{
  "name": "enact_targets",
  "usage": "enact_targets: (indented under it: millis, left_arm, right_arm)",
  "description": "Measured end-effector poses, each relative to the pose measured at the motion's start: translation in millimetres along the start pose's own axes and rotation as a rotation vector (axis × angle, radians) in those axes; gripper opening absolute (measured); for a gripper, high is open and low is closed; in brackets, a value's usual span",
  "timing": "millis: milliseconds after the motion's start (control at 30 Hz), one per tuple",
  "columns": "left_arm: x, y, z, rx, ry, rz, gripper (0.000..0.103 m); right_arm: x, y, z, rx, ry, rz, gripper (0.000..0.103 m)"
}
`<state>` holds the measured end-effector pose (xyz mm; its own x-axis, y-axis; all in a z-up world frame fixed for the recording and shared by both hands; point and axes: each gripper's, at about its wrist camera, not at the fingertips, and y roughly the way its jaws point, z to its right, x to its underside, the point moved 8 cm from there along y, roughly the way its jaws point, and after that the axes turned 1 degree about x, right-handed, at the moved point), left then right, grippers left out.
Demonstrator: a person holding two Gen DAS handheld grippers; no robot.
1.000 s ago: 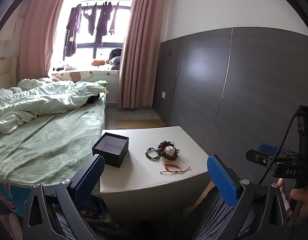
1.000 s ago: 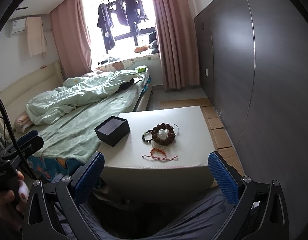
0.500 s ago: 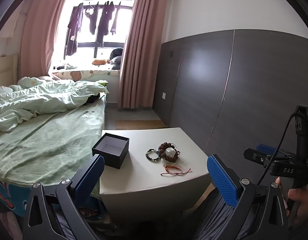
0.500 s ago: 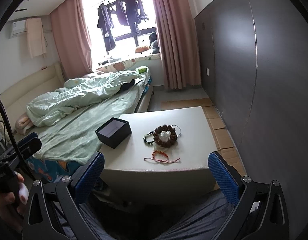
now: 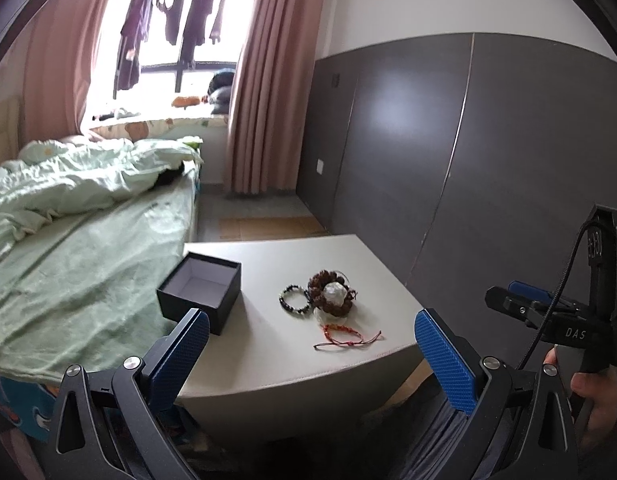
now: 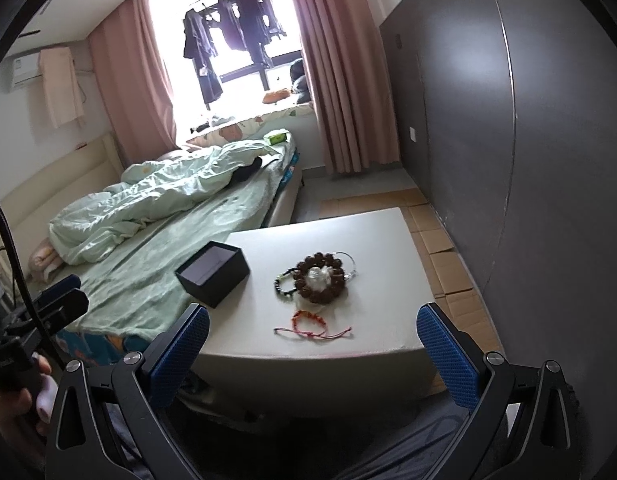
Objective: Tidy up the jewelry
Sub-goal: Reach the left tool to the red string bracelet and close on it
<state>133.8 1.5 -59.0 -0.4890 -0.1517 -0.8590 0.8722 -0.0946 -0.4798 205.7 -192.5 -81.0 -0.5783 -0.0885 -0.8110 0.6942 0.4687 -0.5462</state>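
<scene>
**Two open grippers face a low table of bracelets beside a bed**

A pale, smooth table (image 5: 292,364) stands between a bed (image 5: 88,264) with rumpled mint-green bedding and a dark grey panelled wall (image 5: 448,152). On it sits a square black box (image 5: 199,293), lidless, with a light lining. Right of the box lies the jewelry: a chunky ring of knobbly brown beads (image 5: 330,292) around a whitish lump, a thin dark bead bracelet (image 5: 293,299) touching its left side, and a red cord bracelet (image 5: 344,334) nearer the front edge.

The left gripper (image 5: 308,356) and right gripper (image 6: 312,354) hover short of the table, blue textured pads wide apart, holding nothing.

Only the right wrist view shows a thin silver hoop (image 6: 348,264) behind the brown beads (and a wall air conditioner (image 6: 24,68)). Pink curtains (image 6: 340,80) frame a bright window hung with dark clothes
</scene>
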Motion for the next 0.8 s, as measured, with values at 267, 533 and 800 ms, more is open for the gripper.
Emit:
enact_targets:
  millis: [267, 533, 800]
  left_arm:
    - [13, 54, 2, 0.05, -0.023, -0.105, 0.096]
    - [35, 112, 13, 0.101, -0.022, -0.238, 0.083]
    - [51, 166, 20, 0.109, -0.012, -0.354, 0.075]
  right_arm:
    - [5, 32, 31, 0.001, 0.035, -0.048, 0.103]
    - [19, 68, 57, -0.009, 0.06, -0.11, 0.102]
    - [35, 101, 73, -0.011, 0.074, -0.175, 0.097]
